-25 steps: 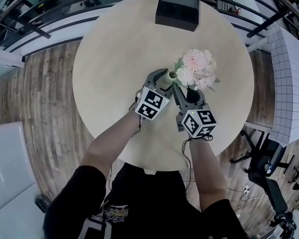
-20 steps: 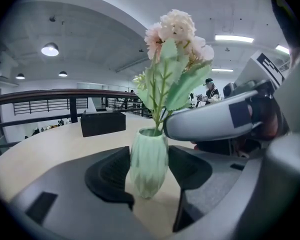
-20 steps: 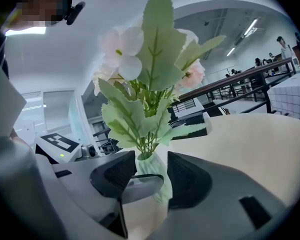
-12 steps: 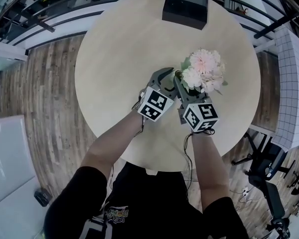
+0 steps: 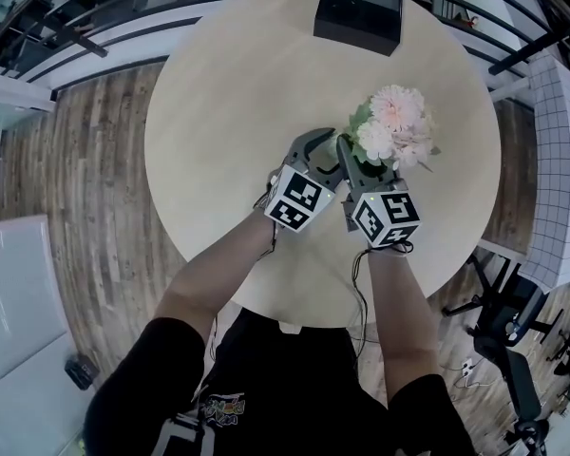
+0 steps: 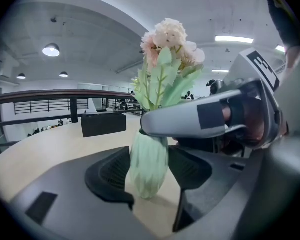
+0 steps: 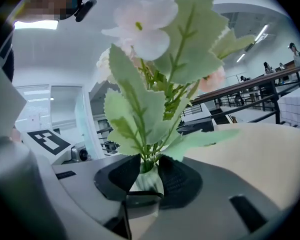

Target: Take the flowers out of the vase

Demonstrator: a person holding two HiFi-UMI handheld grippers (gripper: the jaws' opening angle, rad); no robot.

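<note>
Left gripper: clamped on pale green ribbed vase on round beige counter.
Right gripper: at its 3 o'clock, jaws just closing, pinching stems of pink artificial flowers.

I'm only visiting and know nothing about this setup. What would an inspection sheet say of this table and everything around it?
Surface: round pale table.
Job's things: pink flowers stand in the green vase, not yet taken out.
Clutter: black box at the far edge.
Grippers: left gripper clamps the vase body; right gripper jaws have just been closing on the stems above the rim.
Cables: thin black cable along the right wrist.
Surroundings: wood floor, railing, office chair.
</note>
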